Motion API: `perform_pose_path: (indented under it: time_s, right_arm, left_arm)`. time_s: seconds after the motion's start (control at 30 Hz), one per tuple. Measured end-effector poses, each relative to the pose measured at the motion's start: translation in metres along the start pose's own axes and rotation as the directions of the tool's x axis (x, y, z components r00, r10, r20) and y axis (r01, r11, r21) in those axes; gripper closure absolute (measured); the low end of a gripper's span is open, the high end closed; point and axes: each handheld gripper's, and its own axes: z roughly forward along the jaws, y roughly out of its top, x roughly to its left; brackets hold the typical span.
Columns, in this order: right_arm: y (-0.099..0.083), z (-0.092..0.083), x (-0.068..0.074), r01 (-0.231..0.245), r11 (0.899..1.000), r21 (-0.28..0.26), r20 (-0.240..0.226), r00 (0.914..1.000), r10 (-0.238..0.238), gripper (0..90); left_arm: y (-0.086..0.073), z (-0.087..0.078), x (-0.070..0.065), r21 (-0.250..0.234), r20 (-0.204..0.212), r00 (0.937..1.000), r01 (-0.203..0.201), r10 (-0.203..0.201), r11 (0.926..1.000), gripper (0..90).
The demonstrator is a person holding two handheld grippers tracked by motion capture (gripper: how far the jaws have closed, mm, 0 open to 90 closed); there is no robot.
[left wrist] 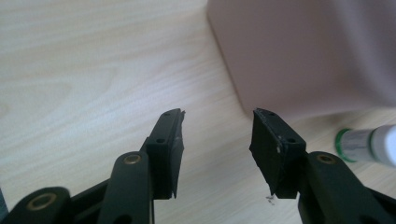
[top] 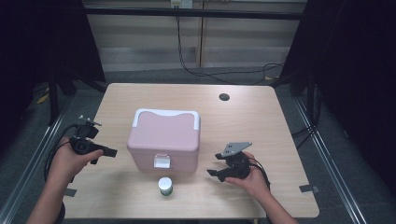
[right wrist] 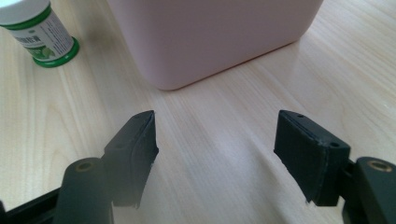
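Black, flat-padded left gripper [left wrist: 217, 140], jaws apart, nothing between. Right gripper [right wrist: 215, 154]: likewise parted and empty. Pale wood-grain worktop [top: 261, 116]. Pink plastic box [top: 164, 138], rounded corners, white handle, centre. Small white bottle [top: 165, 186], green-banded, upright, just before the box's front.

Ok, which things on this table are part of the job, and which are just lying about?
In play:
pink lidded box
small green-and-white bottle
left gripper, open
right gripper, open

Lying about:
cables on the floor beyond the table
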Motion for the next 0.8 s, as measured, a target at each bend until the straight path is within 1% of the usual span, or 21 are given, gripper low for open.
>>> perform_pose_path:
  time_s: [0.03,0.1,0.13,0.2,0.23,0.27,0.3,0.33,0.4,0.43,0.47,0.5,0.53,0.57,0.67,0.7,0.73,0.77,0.8]
  right_arm:
    - [0.0,0.0,0.0,-0.003,1.0,-0.001,-0.005,1.0,0.003,29.3]
    - [0.001,0.001,0.0,-0.013,1.0,0.001,-0.013,0.9998,0.013,29.3]
    - [0.001,0.002,0.0,-0.014,1.0,0.002,-0.018,0.9997,0.014,29.3]
    - [0.002,0.002,0.001,-0.014,1.0,0.005,-0.022,0.9997,0.015,29.3]
    - [0.004,0.004,0.001,-0.029,1.0,-0.008,-0.031,0.9991,0.029,29.3]
    - [0.005,0.005,0.002,-0.024,1.0,-0.01,-0.032,0.9992,0.024,29.3]
    - [0.007,0.005,0.003,-0.008,1.0,-0.005,-0.027,0.9996,0.008,29.2]
    - [0.01,0.005,0.003,0.006,1.0,-0.007,-0.028,0.9996,-0.007,29.3]
    - [0.012,0.005,0.004,0.004,1.0,-0.013,-0.031,0.9995,-0.004,29.3]
    - [0.016,0.004,0.004,-0.004,0.999,-0.034,-0.034,0.9994,0.003,29.3]
    - [0.017,0.004,0.004,-0.005,0.999,-0.038,-0.038,0.9993,0.004,29.2]
    - [0.019,0.004,0.004,0.0,0.999,-0.041,-0.041,0.9992,-0.001,29.2]
    - [0.019,0.004,0.004,0.0,0.999,-0.041,-0.041,0.9992,-0.001,29.2]
    - [0.023,0.006,0.004,0.011,0.999,-0.045,-0.047,0.9988,-0.013,28.4]
    - [0.026,0.007,0.005,0.015,0.999,-0.041,-0.054,0.9984,-0.017,28.2]
    - [0.027,0.008,0.005,0.023,0.999,-0.042,-0.055,0.9982,-0.025,28.1]
    - [0.028,0.008,0.005,0.029,0.999,-0.037,-0.053,0.9981,-0.031,28.1]
    - [0.029,0.008,0.005,0.032,0.999,-0.04,-0.055,0.9979,-0.034,28.1]
    - [0.03,0.008,0.005,0.033,0.999,-0.042,-0.058,0.9977,-0.036,28.1]
  left_arm:
    - [0.004,-0.003,-0.002,0.002,0.003,1.0,0.001,-0.001,1.0,55.1]
    - [0.011,-0.007,-0.004,0.006,-0.01,0.9999,-0.003,0.003,1.0,58.0]
    - [0.013,-0.008,-0.006,0.009,-0.015,0.9999,-0.005,0.006,0.9999,61.9]
    - [0.016,-0.009,-0.006,0.01,-0.012,0.9999,-0.007,0.007,0.9999,64.6]
    - [0.02,-0.009,-0.009,0.007,-0.013,0.9999,-0.006,0.006,1.0,68.4]
    - [0.02,-0.009,-0.009,0.007,-0.013,0.9999,-0.006,0.006,1.0,69.8]
    - [0.024,-0.008,-0.009,-0.008,-0.01,1.0,0.002,-0.002,1.0,73.0]
    - [0.025,-0.007,-0.009,-0.002,-0.004,1.0,-0.005,0.005,1.0,77.5]
    - [0.025,-0.005,-0.009,-0.006,-0.004,1.0,-0.004,0.004,1.0,80.4]
    - [0.027,-0.003,-0.011,-0.023,0.013,0.9999,-0.002,0.003,0.9997,82.9]
    - [0.027,-0.003,-0.011,-0.023,0.013,0.9999,-0.002,0.003,0.9997,83.8]
    - [0.029,-0.003,-0.012,-0.049,0.038,0.9993,-0.005,0.007,0.9988,84.6]
    - [0.029,-0.003,-0.012,-0.049,0.038,0.9993,-0.005,0.007,0.9988,85.0]
    - [0.031,-0.002,-0.015,-0.068,0.059,0.9982,-0.006,0.01,0.9977,85.0]
    - [0.034,0.001,-0.019,-0.078,0.114,0.9932,-0.015,0.024,0.9968,86.1]
    - [0.035,0.002,-0.022,-0.073,0.116,0.9925,-0.029,0.038,0.9969,87.7]
    - [0.035,0.002,-0.022,-0.073,0.116,0.9925,-0.029,0.038,0.9969,88.8]
    - [0.038,0.003,-0.027,-0.078,0.116,0.9924,-0.033,0.042,0.9964,90.0]
    - [0.039,0.003,-0.028,-0.073,0.102,0.9938,-0.037,0.045,0.9966,90.0]
